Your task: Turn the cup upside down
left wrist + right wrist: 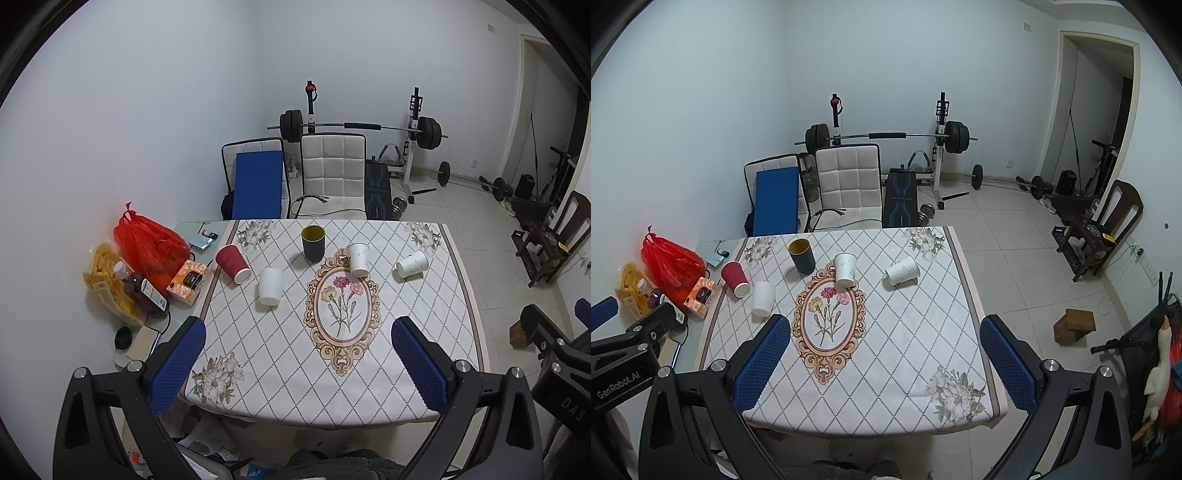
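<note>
Both claws are released, blue pads spread wide with nothing between them, held back over the near edge of the table. The left claw [299, 363] frames the lower part of its view; the right claw [884, 360] does the same in its own, and the left one's black body shows at the lower left of the right view.

On the patterned tablecloth [280, 369] five cups stand in a loose row across the middle of both frames. The dark green cup [313, 243] is upright, mouth up, yellow inside, just above the oval flower design [341, 304]. Left of it a red cup [233, 264] leans near the cloth's left border, and a white cup [270, 286] sits mouth down just beside it. Right of centre another white cup [358, 259] is tilted at the top edge of the oval, and a further white cup [412, 264] lies on its side, well apart from the rest.

At the left of the frame, off the cloth, lie a red plastic bag [149, 247], a bag of yellow snacks [107, 280], a dark bottle [142, 295] and an orange box [187, 282], all crowded together. Behind the table stand two white chairs [332, 173], one with a blue cushion [256, 184], and a barbell rack [362, 127] against the wall. Nothing lies between the claws and the cups.
</note>
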Motion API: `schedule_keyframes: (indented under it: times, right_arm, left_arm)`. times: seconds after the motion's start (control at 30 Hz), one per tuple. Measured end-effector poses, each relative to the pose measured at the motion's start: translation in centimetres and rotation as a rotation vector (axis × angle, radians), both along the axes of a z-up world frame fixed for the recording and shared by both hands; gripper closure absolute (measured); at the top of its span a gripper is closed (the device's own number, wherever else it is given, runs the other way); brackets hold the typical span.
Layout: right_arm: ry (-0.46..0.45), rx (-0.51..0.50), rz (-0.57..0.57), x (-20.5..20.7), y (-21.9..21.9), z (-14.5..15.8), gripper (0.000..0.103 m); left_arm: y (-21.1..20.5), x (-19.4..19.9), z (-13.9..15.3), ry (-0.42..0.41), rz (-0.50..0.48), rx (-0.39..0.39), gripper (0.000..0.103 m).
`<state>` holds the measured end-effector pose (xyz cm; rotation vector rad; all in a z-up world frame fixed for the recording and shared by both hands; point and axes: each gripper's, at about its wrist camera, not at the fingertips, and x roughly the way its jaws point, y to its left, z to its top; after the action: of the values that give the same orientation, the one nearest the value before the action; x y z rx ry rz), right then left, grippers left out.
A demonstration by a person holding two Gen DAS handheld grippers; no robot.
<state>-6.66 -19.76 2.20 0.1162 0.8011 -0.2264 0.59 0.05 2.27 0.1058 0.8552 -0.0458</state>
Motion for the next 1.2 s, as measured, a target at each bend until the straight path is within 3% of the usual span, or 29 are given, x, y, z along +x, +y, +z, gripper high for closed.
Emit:
schedule_keyframes:
  times: [0.97,1.2]
  right_arm:
    - [-0.006,0.011,-0.010,0.0,-0.2,0.6,0.000]
    - [0.006,0.025,-0.022,0.4,-0.6,0.2,0.000]
  left_arm:
    - [-1.1,-0.7,-0.3,-0.011,-0.032,0.004,0.000]
    - [-3.1,0.7,-1.6,-0.006,-0.036,0.012,0.000]
